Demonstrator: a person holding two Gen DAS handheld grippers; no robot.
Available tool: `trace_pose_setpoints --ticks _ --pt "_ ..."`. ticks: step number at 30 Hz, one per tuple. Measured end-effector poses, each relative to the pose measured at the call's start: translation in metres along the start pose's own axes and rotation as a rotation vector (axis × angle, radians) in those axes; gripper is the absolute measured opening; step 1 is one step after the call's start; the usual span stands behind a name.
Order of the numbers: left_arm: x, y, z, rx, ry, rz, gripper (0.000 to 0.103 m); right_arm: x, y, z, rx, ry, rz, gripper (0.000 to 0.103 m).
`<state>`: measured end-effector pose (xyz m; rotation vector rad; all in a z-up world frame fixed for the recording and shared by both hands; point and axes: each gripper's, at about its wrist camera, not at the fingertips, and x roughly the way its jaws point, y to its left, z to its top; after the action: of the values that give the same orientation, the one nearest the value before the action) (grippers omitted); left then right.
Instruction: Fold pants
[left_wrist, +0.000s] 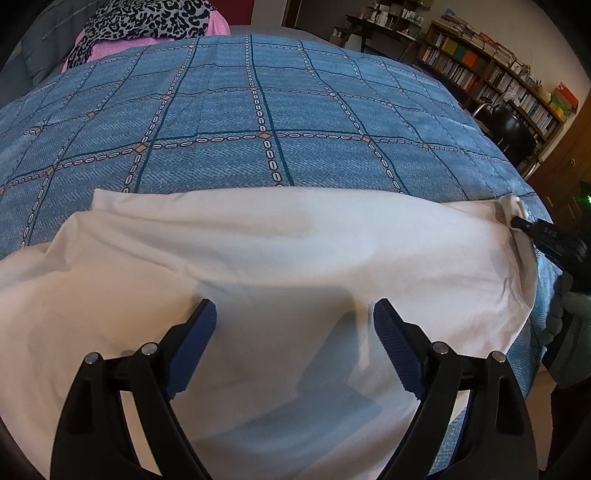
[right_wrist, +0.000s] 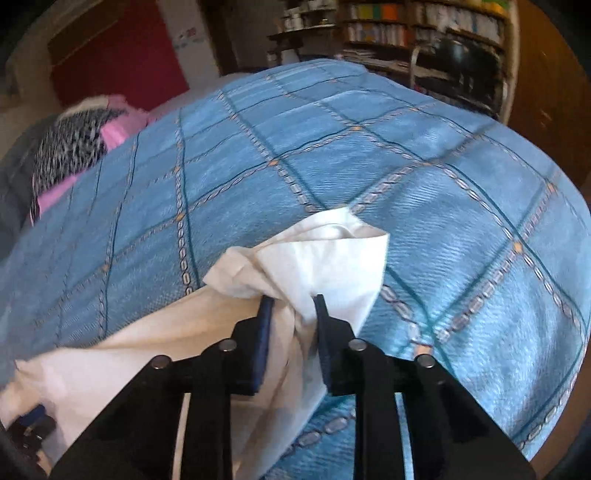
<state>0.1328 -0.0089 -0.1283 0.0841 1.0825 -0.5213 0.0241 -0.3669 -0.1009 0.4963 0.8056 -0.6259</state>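
The white pants (left_wrist: 280, 251) lie spread across the near edge of the bed, on the blue checked bedspread (left_wrist: 258, 110). Nearest, the left gripper (left_wrist: 293, 321) hangs above the cloth with its jaws wide apart and nothing between them. To the right, the right gripper (right_wrist: 293, 301) has its jaws drawn in on a bunched corner of the pants, which puckers and lifts there. The fabric appears thin, light and limp, creasing readily; it will likely sag and slide unless held at an edge or corner, so a matching hold on the left side seems advisable. It is plain white, softly rumpled, unmarked. Farther off lie a leopard-print cloth (left_wrist: 147, 18) and a bookshelf (left_wrist: 491, 70).
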Motion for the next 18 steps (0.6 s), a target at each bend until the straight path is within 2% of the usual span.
trace_pose_setpoints --ticks 6,9,10,11,13,18 --pt "0.0 -0.002 -0.001 0.007 0.002 0.01 0.088 -0.022 -0.048 -0.015 0.213 -0.027 0.11 0.021" --pt "0.0 -0.003 -0.002 0.012 0.004 0.016 0.088 -0.026 -0.075 -0.028 0.314 -0.031 0.181 0.025" --pt "0.0 -0.003 -0.002 0.014 0.003 0.019 0.088 -0.026 -0.08 -0.031 0.327 -0.03 0.201 0.03" --pt "0.0 -0.004 -0.002 0.016 0.004 0.023 0.088 -0.025 -0.084 -0.034 0.331 -0.026 0.227 0.05" --pt "0.0 -0.005 -0.003 0.02 0.005 0.03 0.088 -0.024 -0.087 -0.037 0.34 -0.027 0.264 0.068" --pt "-0.002 -0.007 -0.005 0.028 0.007 0.045 0.088 -0.01 -0.086 -0.035 0.37 -0.031 0.327 0.068"
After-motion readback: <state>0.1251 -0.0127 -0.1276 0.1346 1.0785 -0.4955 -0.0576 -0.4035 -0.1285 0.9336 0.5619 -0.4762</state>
